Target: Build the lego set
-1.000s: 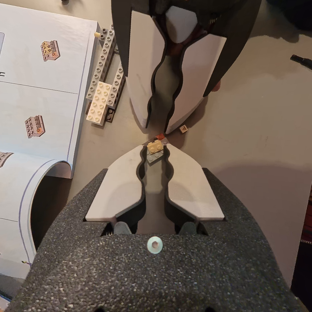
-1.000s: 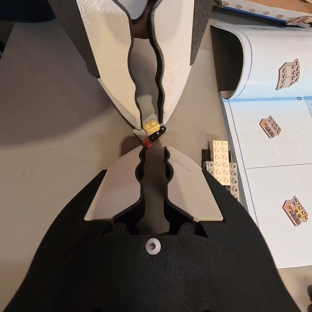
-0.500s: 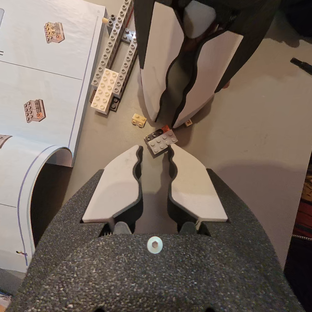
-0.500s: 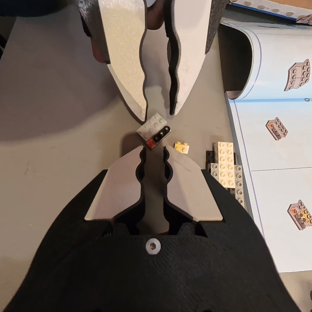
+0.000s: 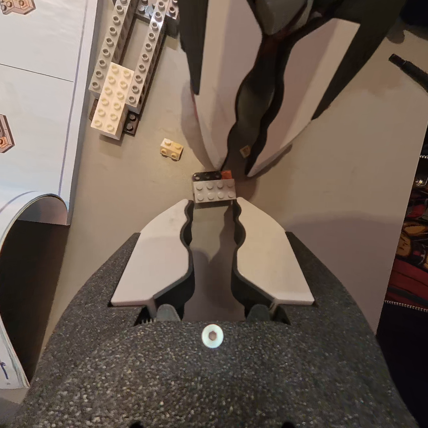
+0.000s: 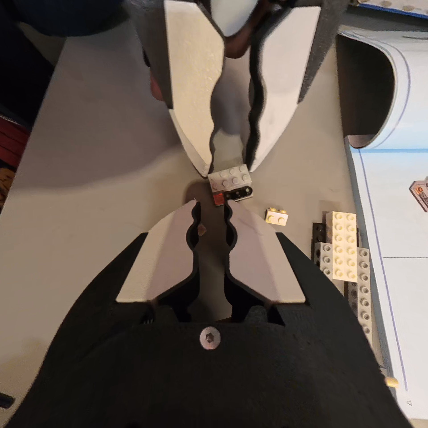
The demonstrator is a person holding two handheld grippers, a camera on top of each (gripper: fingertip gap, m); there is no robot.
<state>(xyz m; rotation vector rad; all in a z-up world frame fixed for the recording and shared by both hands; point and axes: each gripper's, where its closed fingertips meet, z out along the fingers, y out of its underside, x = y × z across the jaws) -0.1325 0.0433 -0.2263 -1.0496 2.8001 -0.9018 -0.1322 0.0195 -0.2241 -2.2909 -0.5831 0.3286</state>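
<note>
A small assembly [image 5: 214,192] of a grey studded brick on a black plate with a red piece lies on the table. It also shows in the right wrist view [image 6: 229,179]. My left gripper [image 5: 213,203] is open, its tips flanking the assembly's near edge without gripping it. My right gripper [image 6: 212,205] is open and empty, its tips just short of the red piece [image 6: 218,198]. A loose tan two-stud brick [image 5: 171,149] lies on the table beside them, seen too in the right wrist view [image 6: 276,216]. A tiny tan tile [image 6: 201,229] lies on the table under my right fingers.
A long build of grey holed beams with a cream plate [image 5: 113,99] lies by the open instruction booklet [image 5: 34,69]; both show in the right wrist view, the build [image 6: 345,250] and the booklet [image 6: 398,208]. A black object [image 5: 407,67] lies far right. Left and right tips are no more than a few centimetres apart.
My left gripper opened and let go of the small assembly, which now lies on the table, turned square to it. The tan brick came off its top and lies loose beside it.
</note>
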